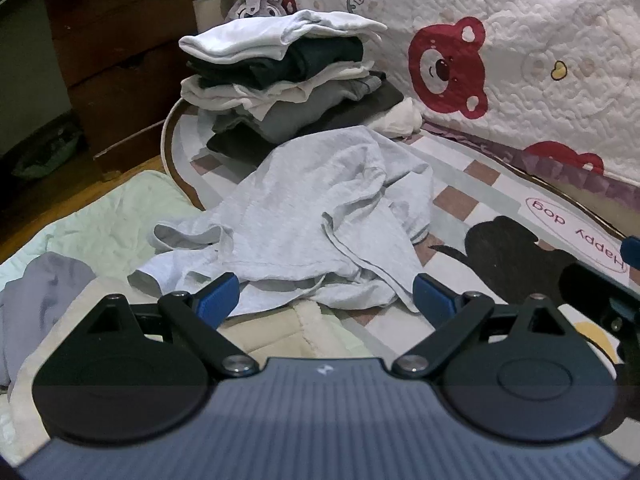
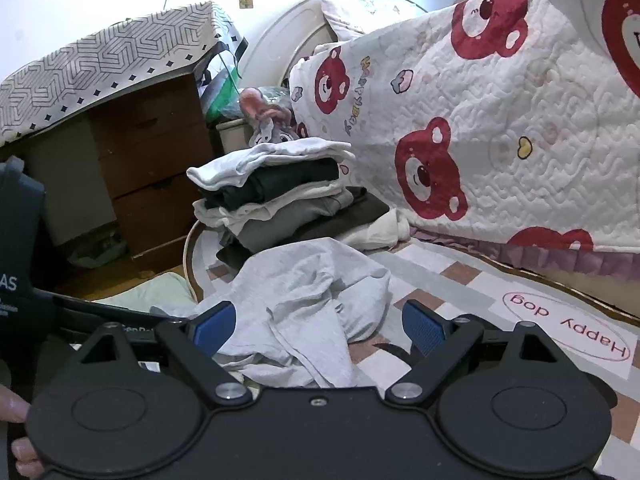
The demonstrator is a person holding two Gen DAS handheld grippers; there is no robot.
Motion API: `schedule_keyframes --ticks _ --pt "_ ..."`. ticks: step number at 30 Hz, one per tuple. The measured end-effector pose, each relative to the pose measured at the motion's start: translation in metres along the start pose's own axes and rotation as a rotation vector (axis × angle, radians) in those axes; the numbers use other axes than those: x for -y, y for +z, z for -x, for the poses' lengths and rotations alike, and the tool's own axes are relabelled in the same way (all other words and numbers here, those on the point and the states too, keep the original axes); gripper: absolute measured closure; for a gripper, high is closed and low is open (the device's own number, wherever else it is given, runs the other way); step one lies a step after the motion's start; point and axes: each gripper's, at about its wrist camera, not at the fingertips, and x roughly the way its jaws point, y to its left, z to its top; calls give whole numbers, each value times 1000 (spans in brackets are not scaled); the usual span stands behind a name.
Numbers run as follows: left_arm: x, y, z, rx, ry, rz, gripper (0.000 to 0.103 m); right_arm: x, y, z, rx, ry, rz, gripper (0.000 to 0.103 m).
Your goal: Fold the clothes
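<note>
Lying crumpled on the checked mat (image 1: 472,196), the grey garment (image 1: 320,216) sits just before the folded stack (image 1: 280,80), handy for spreading. Left gripper (image 1: 326,294) and right gripper (image 2: 318,326) hover wide apart, holding nothing.

Landmark: rug (image 1: 472,184) on the floor.
Crumpled shirt (image 1: 320,216): on the rug, near its middle.
Folded stack (image 1: 280,80): on the rug's far end, just behind the crumpled shirt.
Bed quilt (image 1: 520,60): hanging along the rug's right edge.
Drawer chest (image 1: 120,60): off the rug, left of the folded stack.
Plush toy (image 1: 256,0): behind the folded stack.
Left tongs (image 1: 326,296): over the rug's near end, before the crumpled shirt.
Right tongs (image 2: 318,330): likewise.
</note>
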Motion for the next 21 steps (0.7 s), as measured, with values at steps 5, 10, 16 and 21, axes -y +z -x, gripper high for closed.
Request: schedule_keyframes --ticks 5,10,16,21 --pt "2 0 1 -4 -3 -2 9 1 -1 -1 -7 -8 -3 10" --pt "3 2 1 -7 -7 -3 9 3 -2 -2 -12 -10 -13 10" --pt "6 1 0 -13 -11 -14 8 2 -3 -3 -14 -17 -9 10" --pt "7 2 -1 -18 -5 -14 8 3 -2 -4 -16 -15 -14 10"
